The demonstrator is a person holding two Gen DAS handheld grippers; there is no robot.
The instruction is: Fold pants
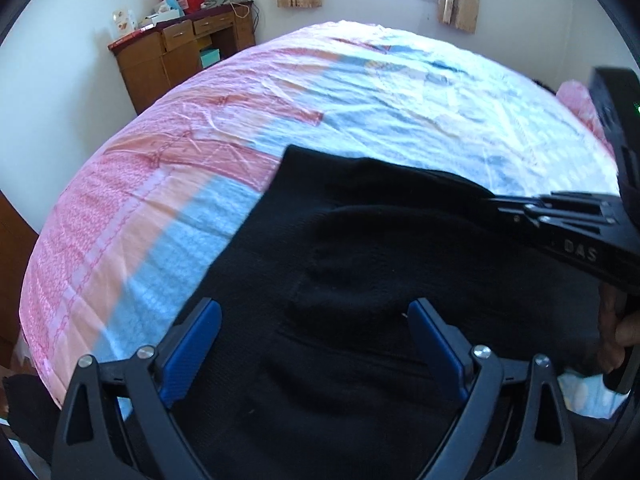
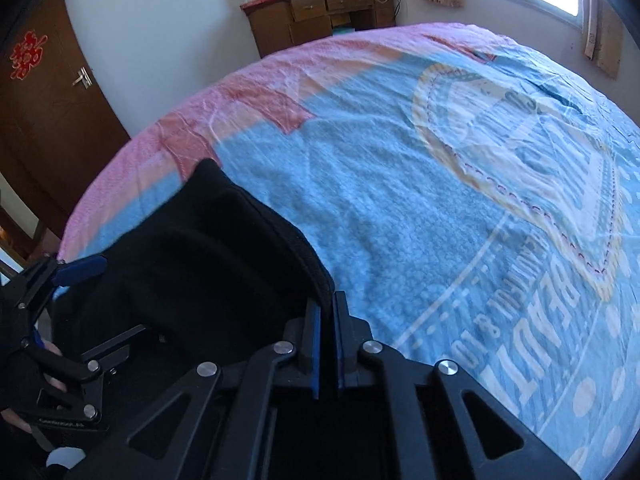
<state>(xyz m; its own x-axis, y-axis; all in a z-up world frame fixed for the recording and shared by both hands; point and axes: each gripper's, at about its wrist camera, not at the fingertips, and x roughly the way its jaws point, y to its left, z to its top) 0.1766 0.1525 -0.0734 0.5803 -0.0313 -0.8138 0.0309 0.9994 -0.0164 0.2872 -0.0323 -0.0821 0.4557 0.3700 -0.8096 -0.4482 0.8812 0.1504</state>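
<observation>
A pink and blue bedspread covers the bed. The black pants lie on its near part, their lower end cut off behind the tools. The left gripper hangs spread above them. The right gripper is pressed together, apparently pinching the pants' edge; black hides the contact.

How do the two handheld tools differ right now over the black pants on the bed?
The left tool has its blue-padded fingers spread wide, while the right tool is closed. The left tool hangs over the middle of the black fabric pants gripping nothing; the right tool pinches the pants' edge. Both are black with blue pads and point down at the bed.
</observation>
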